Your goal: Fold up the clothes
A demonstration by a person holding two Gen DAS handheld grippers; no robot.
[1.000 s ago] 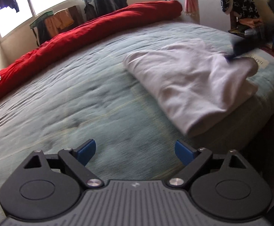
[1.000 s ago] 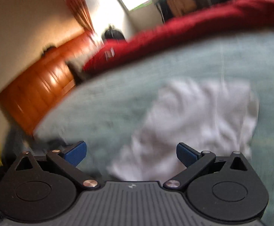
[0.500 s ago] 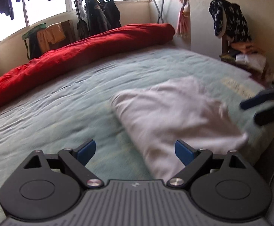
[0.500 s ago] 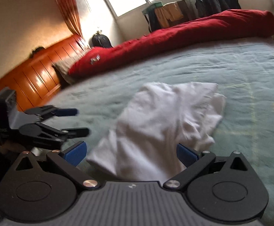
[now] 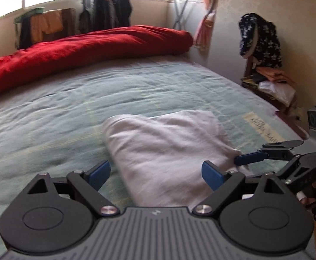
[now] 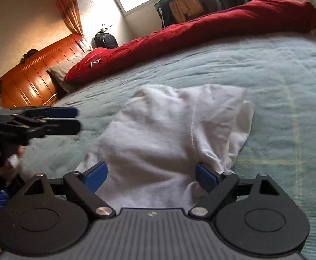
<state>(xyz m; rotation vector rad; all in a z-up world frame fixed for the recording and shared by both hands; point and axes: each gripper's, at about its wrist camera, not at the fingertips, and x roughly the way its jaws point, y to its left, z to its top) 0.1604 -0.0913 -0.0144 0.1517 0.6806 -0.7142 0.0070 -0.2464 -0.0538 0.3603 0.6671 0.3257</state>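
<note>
swung round since a second ago, both cameras, and now squared up on the white garment [image 5: 168, 149] from the near edge of the bed [image 5: 49, 117], blur gone. from the left wrist first: left gripper [image 5: 155, 172] hanging over the near end of the folded bundle, blue pads spread wide, nothing clamped, cloth lying below and between them. out to the right, the right gripper [image 5: 248, 159] seen side-on, one blue pad [image 5: 251, 157] just at the garment's right corner, gap hard to read from this angle. red duvet [image 5: 88, 49] rolled along the far side, well apart. now from the right wrist: right gripper [image 6: 150, 174] over the near hem, jaws just eased inward a touch yet apart, empty, cloth between the pads but not pinched. left gripper [image 6: 71, 119] poking in from the left, just beside the bundle's edge. looks soft, light, floppy cotton, no stiffness, likely to sag and slide open if lifted by one point, so best pinched at the two near corners through all layers. shown only here: loose flap and open layered edge [image 6: 242, 119] on the right side, plus wooden headboard [image 6: 32, 73]; shown only in the left view: smooth rounded fold [image 5: 114, 125] and cluttered side stand [image 5: 270, 82].
</note>
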